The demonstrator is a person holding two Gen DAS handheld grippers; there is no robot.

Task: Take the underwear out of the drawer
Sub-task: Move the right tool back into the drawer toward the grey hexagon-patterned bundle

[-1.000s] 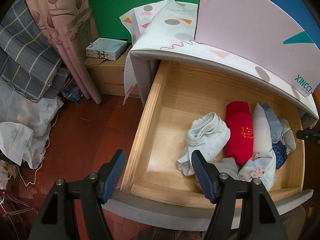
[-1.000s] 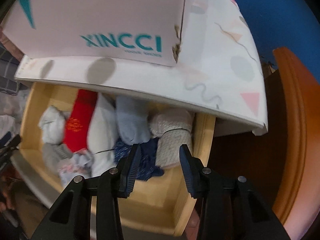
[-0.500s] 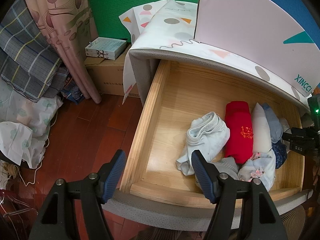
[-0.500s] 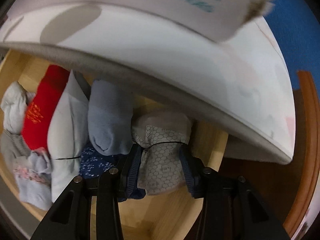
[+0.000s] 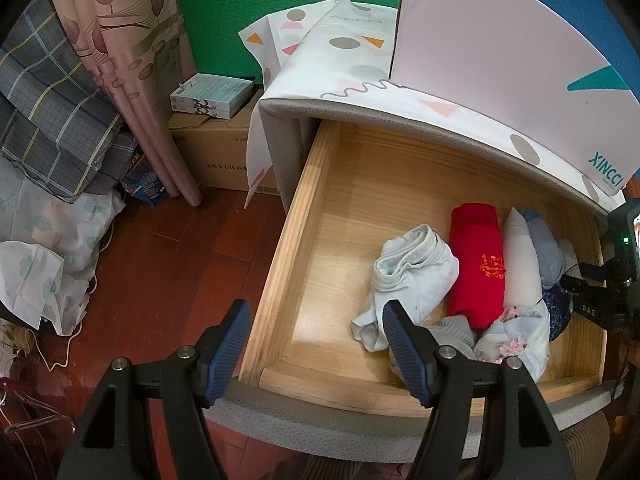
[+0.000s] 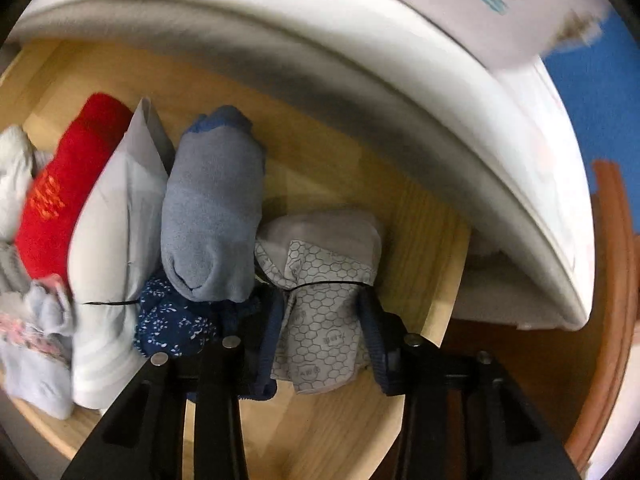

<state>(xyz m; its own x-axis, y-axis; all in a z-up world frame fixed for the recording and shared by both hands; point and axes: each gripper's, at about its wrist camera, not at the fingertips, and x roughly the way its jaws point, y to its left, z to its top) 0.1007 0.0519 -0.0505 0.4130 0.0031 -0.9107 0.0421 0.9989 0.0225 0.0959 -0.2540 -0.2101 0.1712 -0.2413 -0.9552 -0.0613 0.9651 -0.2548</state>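
left wrist view high over drawer point(image 5: 276, 276), right wrist view close inside

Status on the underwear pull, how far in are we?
Done: the drawer is open and the right hand-held gripper is down inside it. In hand: its jaws are closing around the grey hexagon-print underwear, which sits between them on the drawer floor, not yet lifted. Left: finish the grip and lift it out. The left hand-held gripper is open and empty at the drawer's front corner.

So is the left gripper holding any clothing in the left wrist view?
No, the left gripper hangs open above the drawer's front rim, nothing between its fingers.
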